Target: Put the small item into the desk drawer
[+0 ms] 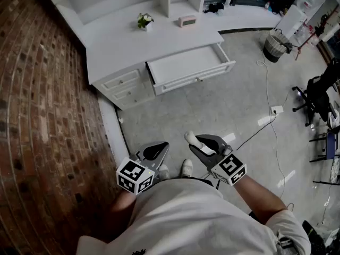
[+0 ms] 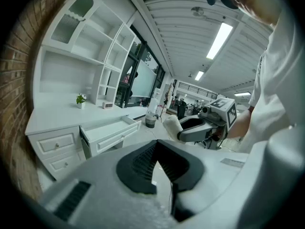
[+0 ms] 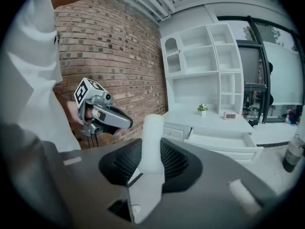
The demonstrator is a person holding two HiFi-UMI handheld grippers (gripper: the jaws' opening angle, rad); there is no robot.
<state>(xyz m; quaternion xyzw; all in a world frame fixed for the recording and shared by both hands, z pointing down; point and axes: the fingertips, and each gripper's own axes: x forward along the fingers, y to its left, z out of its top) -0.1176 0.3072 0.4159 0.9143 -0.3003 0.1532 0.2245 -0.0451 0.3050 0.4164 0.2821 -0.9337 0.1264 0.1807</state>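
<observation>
The person stands on the floor [image 1: 223, 105] and holds both tools low in front of the body. The left hand-held gripper [image 1: 159, 146] has its jaws together, with nothing between them. Just to its right, the right hand-held gripper [image 1: 203, 144] is clamped on the item [image 1: 192, 138], a small white rounded piece that sticks out past the jaw tips and points toward the furniture. Both are well apart from the table [image 1: 122, 41]. Further ahead, the drawer [image 1: 186, 64] stands pulled open under the table's front edge. On the table top sit a small plant [image 1: 144, 20] and, to its right, a clock [image 1: 187, 20]. A brick wall [image 1: 37, 89] runs along the left.
</observation>
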